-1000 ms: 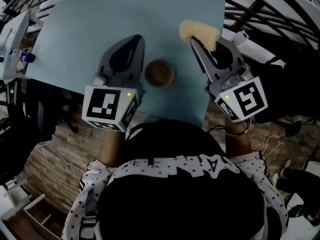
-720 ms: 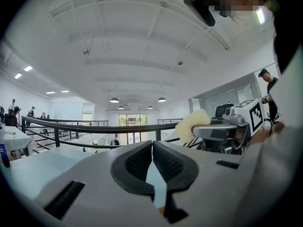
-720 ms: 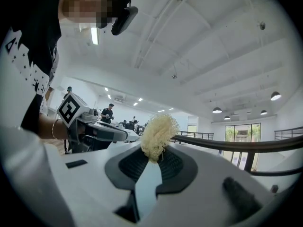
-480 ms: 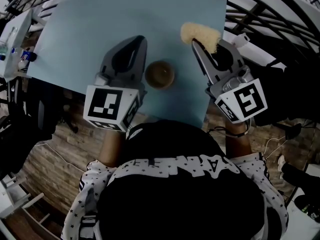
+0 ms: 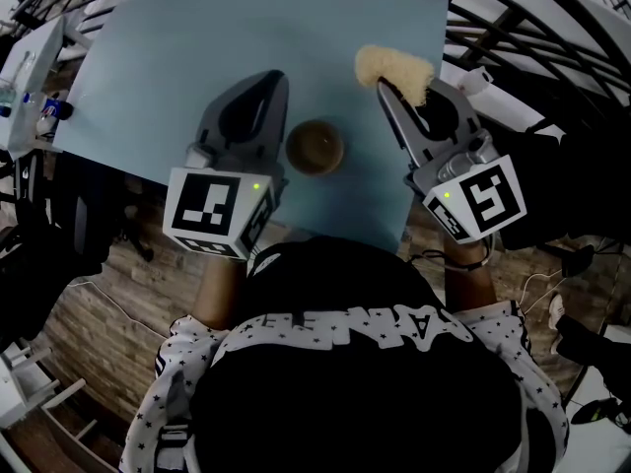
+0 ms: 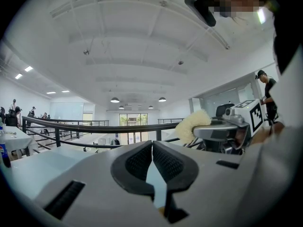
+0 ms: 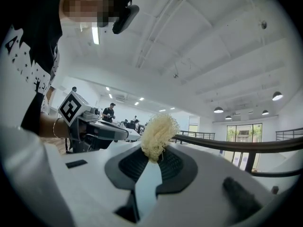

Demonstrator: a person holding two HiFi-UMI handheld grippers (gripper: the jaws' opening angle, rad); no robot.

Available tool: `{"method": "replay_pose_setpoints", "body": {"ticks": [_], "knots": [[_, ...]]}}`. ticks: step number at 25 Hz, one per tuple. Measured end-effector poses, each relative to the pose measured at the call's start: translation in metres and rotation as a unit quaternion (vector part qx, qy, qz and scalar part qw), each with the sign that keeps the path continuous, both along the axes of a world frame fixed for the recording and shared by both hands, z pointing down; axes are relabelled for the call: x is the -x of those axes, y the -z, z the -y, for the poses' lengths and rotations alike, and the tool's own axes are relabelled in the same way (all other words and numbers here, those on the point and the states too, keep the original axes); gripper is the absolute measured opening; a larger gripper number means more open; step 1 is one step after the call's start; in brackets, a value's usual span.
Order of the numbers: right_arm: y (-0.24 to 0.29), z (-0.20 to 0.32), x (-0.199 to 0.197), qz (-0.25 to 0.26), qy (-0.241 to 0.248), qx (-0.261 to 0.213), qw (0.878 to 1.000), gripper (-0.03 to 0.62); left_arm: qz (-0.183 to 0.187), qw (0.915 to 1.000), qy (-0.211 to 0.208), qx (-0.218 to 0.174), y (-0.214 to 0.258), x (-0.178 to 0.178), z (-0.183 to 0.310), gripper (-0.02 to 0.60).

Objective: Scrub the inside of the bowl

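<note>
The bowl point(image 5: 315, 146) is small, round and brown, with a darker rim. It stands upright on the light blue table point(image 5: 197, 28), toward the near side of it. It touches neither gripper.

There is one bowl, one scrubber and two grippers.

The left gripper point(image 5: 275, 79) lies close at the bowl's 9 o'clock, its body running alongside the bowl and its tip reaching to about 11 o'clock. Its own view shows the two dark pads pressed together at the tips with nothing between them.

The right gripper point(image 5: 385, 85) sits at the bowl's 2 o'clock, a little farther off. Its jaws are clamped on the pale yellow, fibrous scrubber point(image 5: 394, 67). The tuft sticks out past the jaw tips at the bowl's 1 o'clock, apart from the bowl.

The table's near edge runs just past the bowl at 6 o'clock, with the person's head and shoulders right behind it. The right edge passes close by the scrubber and the right gripper at 3 o'clock, and dark railings point(image 5: 513, 18) lie beyond it. From 10 through 12 o'clock the table surface is open and bare as far as its far edge. A white side table point(image 5: 25, 87) stands well off at 9 o'clock.
</note>
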State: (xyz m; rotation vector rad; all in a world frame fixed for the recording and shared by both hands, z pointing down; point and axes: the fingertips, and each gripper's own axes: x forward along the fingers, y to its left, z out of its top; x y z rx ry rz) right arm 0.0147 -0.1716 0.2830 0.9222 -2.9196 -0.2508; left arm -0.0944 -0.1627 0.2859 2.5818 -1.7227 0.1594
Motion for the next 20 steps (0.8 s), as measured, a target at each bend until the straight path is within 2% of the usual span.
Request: {"method": "replay_pose_setpoints", "body": {"ticks": [9,20], "knots": [[-0.0057,-0.0025,0.0013,-0.017,0.002,-0.003,1.000,0.060,-0.002,1.0000,0.002,0.000,-0.0013,-0.0011,-0.0019,0.018],[-0.0069,-0.0065,0.0078,-0.014,0.006,0.000,1.000,0.060,-0.003,1.0000,0.007,0.000,-0.0022,0.0056,-0.0067,0.018]]}}
